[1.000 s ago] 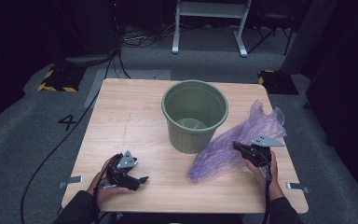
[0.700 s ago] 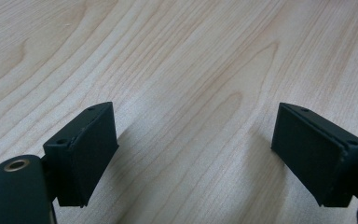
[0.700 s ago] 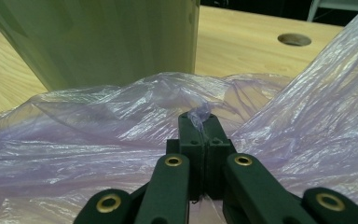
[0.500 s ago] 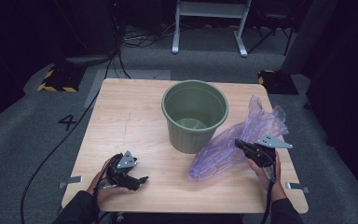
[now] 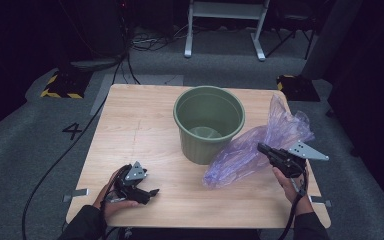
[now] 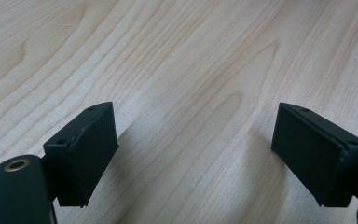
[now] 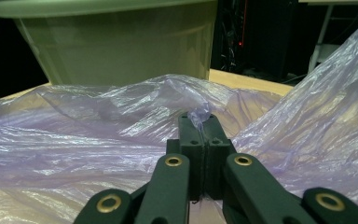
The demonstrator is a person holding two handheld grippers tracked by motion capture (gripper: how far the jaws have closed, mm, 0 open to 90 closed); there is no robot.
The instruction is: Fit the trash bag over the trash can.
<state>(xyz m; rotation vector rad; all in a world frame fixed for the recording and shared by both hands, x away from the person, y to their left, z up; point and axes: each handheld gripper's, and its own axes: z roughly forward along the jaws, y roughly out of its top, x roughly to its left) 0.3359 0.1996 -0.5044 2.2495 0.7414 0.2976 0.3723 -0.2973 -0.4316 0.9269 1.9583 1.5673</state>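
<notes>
A crumpled purple plastic bag (image 5: 260,147) lies on the table's right side, leaning against a green bucket (image 5: 208,122). My right gripper (image 5: 263,148) is shut on a fold of the purple bag (image 7: 121,126), pinching the film between its pads (image 7: 193,128), with the bucket (image 7: 112,42) standing just beyond. Over the table's front left my left gripper (image 5: 152,192) rests in a hand, open, with bare wood between its jaws and its pads (image 6: 91,149) wide apart.
The wooden table (image 5: 135,125) stands on grey carpet. A white metal frame (image 5: 225,25) and cables are beyond its far edge. Yellow-black striped blocks (image 5: 57,85) sit at the far corners. A cable (image 5: 55,160) trails off the left side.
My right gripper has risen a little with the bag in its grip, lifting that part of the film off the table. The left gripper has stayed put.
</notes>
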